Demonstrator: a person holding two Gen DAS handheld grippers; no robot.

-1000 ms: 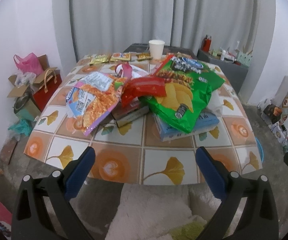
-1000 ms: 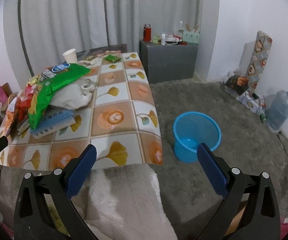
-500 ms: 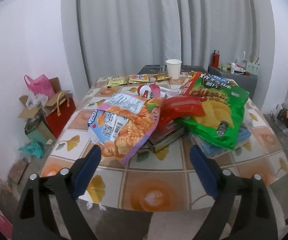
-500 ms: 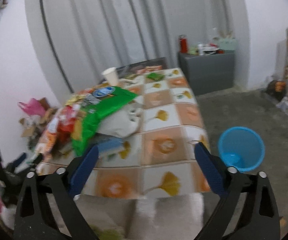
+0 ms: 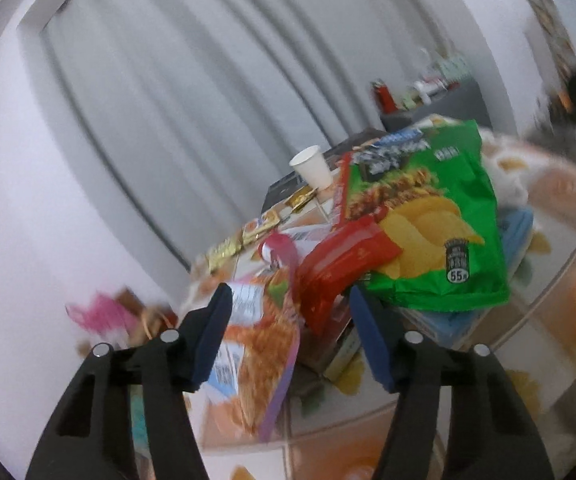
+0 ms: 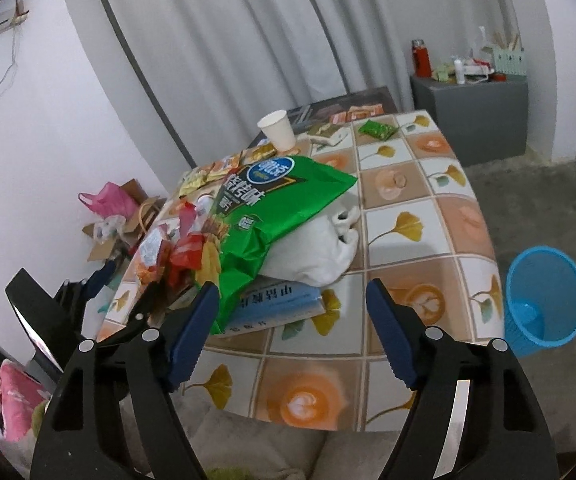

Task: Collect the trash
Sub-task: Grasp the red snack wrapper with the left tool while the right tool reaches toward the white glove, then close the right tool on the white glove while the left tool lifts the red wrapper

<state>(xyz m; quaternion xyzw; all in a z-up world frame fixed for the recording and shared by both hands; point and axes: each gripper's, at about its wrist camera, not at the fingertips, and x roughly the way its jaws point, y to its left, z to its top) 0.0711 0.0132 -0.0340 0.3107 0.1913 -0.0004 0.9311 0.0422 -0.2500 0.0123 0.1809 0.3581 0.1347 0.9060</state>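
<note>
Snack wrappers, topped by a green chip bag (image 6: 271, 204), pile along the tiled surface's (image 6: 428, 216) left edge as both the left gripper (image 5: 288, 332) and right gripper (image 6: 292, 320) close, fingers apart, clamping nothing.

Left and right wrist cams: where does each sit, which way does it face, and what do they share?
Left wrist: on the left gripper, rolled, close over the orange snack bag and red packet; own closing fingers show, nothing between them.
Right wrist: on the right gripper, angled down across the table toward curtains; own closing fingers and the left gripper at the left edge show, blue bin at right.
Shared: green chip bag, paper cup.
</note>
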